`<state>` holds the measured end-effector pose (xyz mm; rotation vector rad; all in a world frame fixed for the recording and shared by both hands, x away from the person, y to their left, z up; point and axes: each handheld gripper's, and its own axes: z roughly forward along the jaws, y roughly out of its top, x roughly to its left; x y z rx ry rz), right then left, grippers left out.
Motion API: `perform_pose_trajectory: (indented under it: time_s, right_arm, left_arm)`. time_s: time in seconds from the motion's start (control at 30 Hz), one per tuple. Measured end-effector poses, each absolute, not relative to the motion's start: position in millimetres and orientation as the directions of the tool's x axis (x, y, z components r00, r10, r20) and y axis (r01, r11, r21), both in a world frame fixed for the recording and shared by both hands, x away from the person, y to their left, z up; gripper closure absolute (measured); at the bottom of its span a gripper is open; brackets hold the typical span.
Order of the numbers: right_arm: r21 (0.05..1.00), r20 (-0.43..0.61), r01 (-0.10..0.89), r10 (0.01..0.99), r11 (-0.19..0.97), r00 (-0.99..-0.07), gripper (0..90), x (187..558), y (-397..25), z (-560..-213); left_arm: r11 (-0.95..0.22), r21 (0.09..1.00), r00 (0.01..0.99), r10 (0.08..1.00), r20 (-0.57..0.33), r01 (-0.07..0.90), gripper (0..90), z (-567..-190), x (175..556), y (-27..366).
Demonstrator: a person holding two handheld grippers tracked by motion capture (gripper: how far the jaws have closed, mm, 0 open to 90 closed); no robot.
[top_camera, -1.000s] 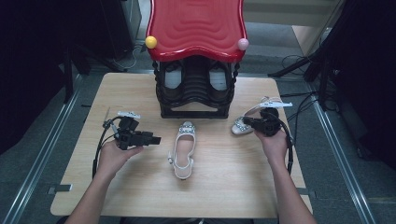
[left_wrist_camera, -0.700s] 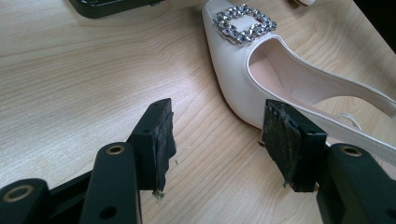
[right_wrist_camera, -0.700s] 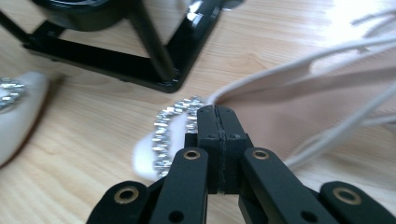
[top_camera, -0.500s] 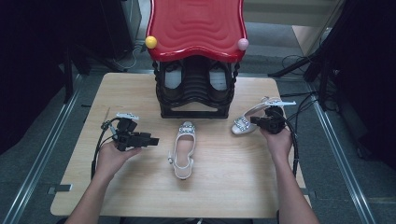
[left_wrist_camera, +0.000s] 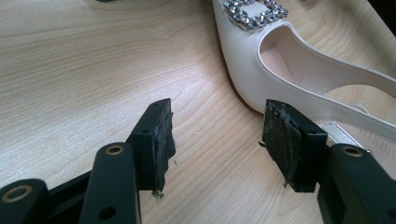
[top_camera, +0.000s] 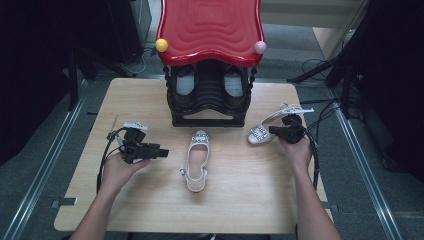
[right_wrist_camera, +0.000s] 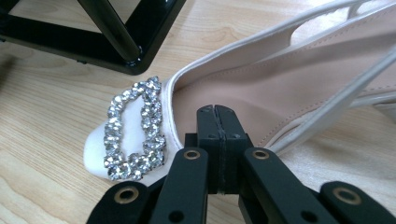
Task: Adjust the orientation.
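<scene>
Two white slingback shoes with rhinestone buckles lie on the wooden table [top_camera: 250,200]. One shoe [top_camera: 196,159] [left_wrist_camera: 299,70] lies flat in the middle, toe pointing to the rack. My left gripper [top_camera: 165,151] [left_wrist_camera: 217,135] hovers open just left of it, and the right fingertip [left_wrist_camera: 285,135] is close to the shoe's side. The other shoe [top_camera: 262,131] [right_wrist_camera: 261,79] is at the right, heel raised. My right gripper [top_camera: 274,131] [right_wrist_camera: 217,114] is shut on its near side edge, behind the buckle [right_wrist_camera: 133,135].
A black shoe rack [top_camera: 210,95] with a red wavy top [top_camera: 210,27] stands at the table's back middle, and its foot [right_wrist_camera: 112,44] is close to the right shoe's toe. Cables trail from both grippers. Metal rails run along both sides of the table.
The right hand with its shoe has shifted only slightly. The left gripper has stayed beside the middle shoe.
</scene>
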<state>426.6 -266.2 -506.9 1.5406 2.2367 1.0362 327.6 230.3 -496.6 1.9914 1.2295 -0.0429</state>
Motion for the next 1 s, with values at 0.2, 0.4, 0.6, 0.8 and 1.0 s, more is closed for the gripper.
perform_pose_trajectory:
  time_s: [0.2,0.4,0.6,0.8,1.0]
  right_arm:
    - [0.656,0.234,0.734,0.877,0.175,-0.419,90.0,427,-269,-507]
    - [0.645,0.252,0.743,0.868,0.178,-0.427,90.0,426,-266,-507]
    - [0.634,0.258,0.747,0.857,0.198,-0.446,90.0,423,-258,-507]
    - [0.620,0.294,0.758,0.835,0.203,-0.465,90.0,420,-251,-507]
    - [0.622,0.293,0.750,0.822,0.225,-0.489,90.0,417,-239,-507]
  left_arm:
    - [-0.229,0.595,0.531,0.747,-0.400,0.770,43.3,-497,328,231]
    - [-0.229,0.593,0.529,0.749,-0.398,0.772,42.9,-498,328,231]
    - [-0.223,0.592,0.523,0.752,-0.401,0.774,42.7,-498,328,232]
    - [-0.226,0.587,0.522,0.752,-0.403,0.777,42.5,-499,329,232]
    - [-0.219,0.600,0.524,0.754,-0.397,0.770,42.4,-497,329,232]
